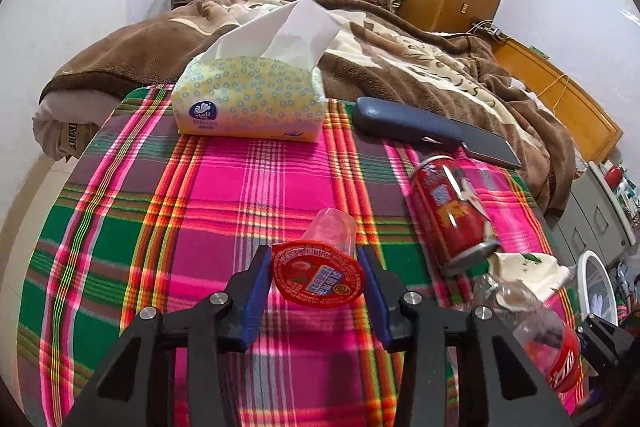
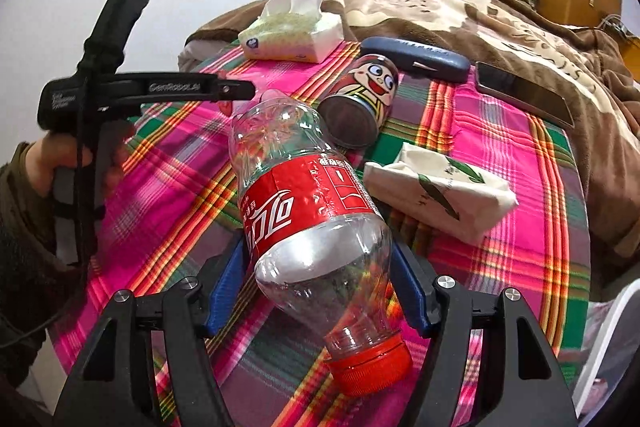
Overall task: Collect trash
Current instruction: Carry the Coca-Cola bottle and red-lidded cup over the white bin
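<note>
My left gripper (image 1: pixel 314 267) is shut on a small clear plastic cup with a red foil lid (image 1: pixel 318 277), held above the plaid cloth. My right gripper (image 2: pixel 316 269) is shut on an empty clear Coca-Cola bottle (image 2: pixel 308 211) with a red cap, cap end toward the camera; the bottle also shows in the left wrist view (image 1: pixel 556 355). A red drink can (image 1: pixel 452 211) lies on its side on the cloth, also in the right wrist view (image 2: pixel 362 103). A crumpled white tissue pack (image 2: pixel 436 189) lies beside the can.
A yellow tissue box (image 1: pixel 250 99) stands at the cloth's far side. A blue glasses case (image 1: pixel 404 123) and a dark phone (image 1: pixel 488 147) lie by the brown blanket (image 1: pixel 420 67). A white bin rim (image 1: pixel 592 287) shows at the right edge.
</note>
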`<action>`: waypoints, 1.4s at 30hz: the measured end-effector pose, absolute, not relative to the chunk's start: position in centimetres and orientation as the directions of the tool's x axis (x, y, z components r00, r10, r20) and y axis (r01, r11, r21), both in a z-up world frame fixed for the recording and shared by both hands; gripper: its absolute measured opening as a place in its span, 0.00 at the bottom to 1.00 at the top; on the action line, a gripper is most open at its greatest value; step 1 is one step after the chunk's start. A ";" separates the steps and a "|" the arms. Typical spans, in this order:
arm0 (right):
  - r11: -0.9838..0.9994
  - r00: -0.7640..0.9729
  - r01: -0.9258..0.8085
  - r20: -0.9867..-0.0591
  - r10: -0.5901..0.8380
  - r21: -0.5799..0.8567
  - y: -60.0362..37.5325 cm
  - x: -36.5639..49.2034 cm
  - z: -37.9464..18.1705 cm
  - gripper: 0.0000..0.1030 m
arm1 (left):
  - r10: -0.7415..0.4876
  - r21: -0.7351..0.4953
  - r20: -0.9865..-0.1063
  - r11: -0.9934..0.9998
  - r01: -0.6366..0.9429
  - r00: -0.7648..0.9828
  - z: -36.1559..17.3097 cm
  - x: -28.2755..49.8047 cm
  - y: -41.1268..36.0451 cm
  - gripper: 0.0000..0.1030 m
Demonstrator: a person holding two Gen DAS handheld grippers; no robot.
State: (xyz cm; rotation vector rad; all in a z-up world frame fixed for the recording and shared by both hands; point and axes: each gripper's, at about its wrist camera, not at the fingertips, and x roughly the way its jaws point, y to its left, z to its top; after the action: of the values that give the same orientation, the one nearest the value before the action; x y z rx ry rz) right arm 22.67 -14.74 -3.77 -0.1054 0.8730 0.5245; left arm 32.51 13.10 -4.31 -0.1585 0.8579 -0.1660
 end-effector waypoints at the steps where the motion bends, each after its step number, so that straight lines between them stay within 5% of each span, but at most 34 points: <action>1: 0.871 0.528 -0.474 -0.752 0.396 0.126 -14.9 22.6 -3.7 0.66 | -0.212 -0.208 -0.734 0.975 0.083 0.646 -4.1 32.1 13.1 0.43; 42: 0.977 0.741 -0.120 -0.639 0.207 0.177 -30.8 15.8 0.3 0.67 | -0.416 -0.198 -0.601 0.905 0.377 0.682 4.2 19.4 -3.5 0.43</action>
State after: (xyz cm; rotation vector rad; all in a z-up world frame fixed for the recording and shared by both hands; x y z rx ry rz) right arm 15.81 -30.78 0.32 0.1268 0.7140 0.1796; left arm 19.37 -3.51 4.18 -0.0602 0.6890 -0.4451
